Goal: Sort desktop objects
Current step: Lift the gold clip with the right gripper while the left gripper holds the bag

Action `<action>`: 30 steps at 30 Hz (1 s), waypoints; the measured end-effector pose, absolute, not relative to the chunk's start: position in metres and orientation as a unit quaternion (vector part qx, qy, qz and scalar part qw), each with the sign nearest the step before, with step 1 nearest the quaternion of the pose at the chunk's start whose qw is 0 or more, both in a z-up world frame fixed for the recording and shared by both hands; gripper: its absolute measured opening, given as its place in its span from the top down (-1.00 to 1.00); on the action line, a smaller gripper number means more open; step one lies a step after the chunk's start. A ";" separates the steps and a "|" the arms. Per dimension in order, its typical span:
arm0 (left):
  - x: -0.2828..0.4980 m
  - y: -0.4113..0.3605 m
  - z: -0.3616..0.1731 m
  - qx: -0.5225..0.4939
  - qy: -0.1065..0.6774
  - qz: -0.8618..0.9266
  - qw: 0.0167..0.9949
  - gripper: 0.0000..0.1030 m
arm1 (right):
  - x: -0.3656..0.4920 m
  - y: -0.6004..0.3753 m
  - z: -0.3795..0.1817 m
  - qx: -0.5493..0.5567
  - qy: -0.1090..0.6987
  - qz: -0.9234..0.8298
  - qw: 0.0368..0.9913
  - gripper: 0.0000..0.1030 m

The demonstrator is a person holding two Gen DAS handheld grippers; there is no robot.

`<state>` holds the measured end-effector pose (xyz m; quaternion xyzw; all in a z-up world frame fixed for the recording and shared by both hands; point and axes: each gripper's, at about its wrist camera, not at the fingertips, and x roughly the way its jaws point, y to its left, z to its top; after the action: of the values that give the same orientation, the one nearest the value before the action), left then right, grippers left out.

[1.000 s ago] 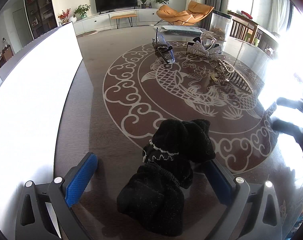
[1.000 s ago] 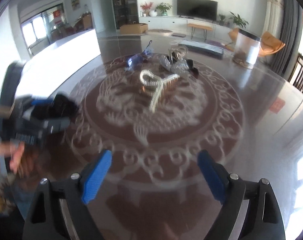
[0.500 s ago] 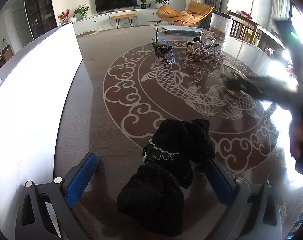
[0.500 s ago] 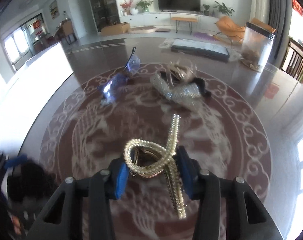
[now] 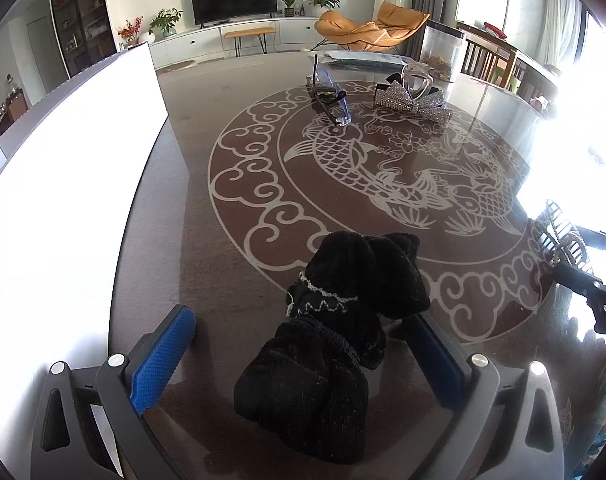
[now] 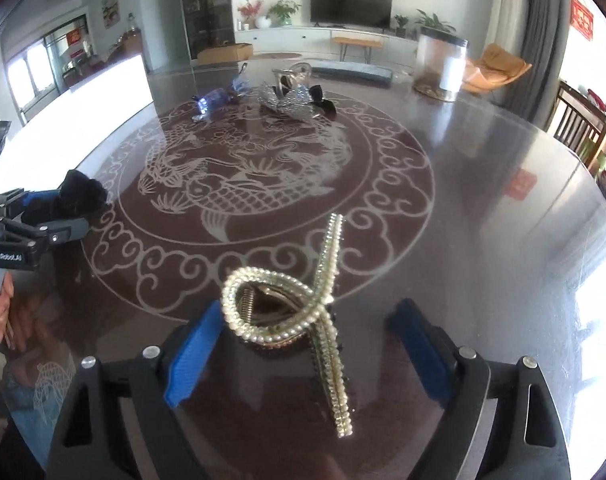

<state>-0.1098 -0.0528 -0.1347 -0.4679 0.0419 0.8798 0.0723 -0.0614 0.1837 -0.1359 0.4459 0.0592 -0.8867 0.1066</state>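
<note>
Pearl clip let go near the worktop's front edge

The right tool [image 6: 303, 344], clamped on the pearl hair clip [image 6: 287, 308] half a second ago, is opening; the clip lies free between its pads. The left tool [image 5: 307, 356] stands wide around the black scrunchie [image 5: 335, 320], unpressed.

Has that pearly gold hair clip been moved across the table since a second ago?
Yes. The hair clip lay on the fish pattern near the middle; now, in the left wrist view, it sits past the pattern's outer ring, at the right gripper, whose jaws are opening.
</note>
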 end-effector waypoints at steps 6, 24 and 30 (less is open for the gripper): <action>-0.110 -0.053 -0.135 -0.468 0.041 0.880 0.072 -1.00 | -0.064 0.188 -0.138 0.453 0.053 -0.885 0.095 -0.94; -0.124 -0.040 -0.120 -0.523 0.077 0.842 0.107 0.30 | -0.084 0.170 -0.127 0.525 0.082 -0.839 0.116 -0.35; -0.091 -0.036 -0.110 -0.510 0.059 0.850 0.119 0.31 | -0.068 0.187 -0.112 0.533 0.011 -0.838 0.118 0.09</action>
<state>-0.0908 -0.0362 -0.1100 -0.5103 0.0594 0.8497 0.1188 -0.0679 0.1875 -0.1118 0.5330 0.0105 -0.8378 0.1181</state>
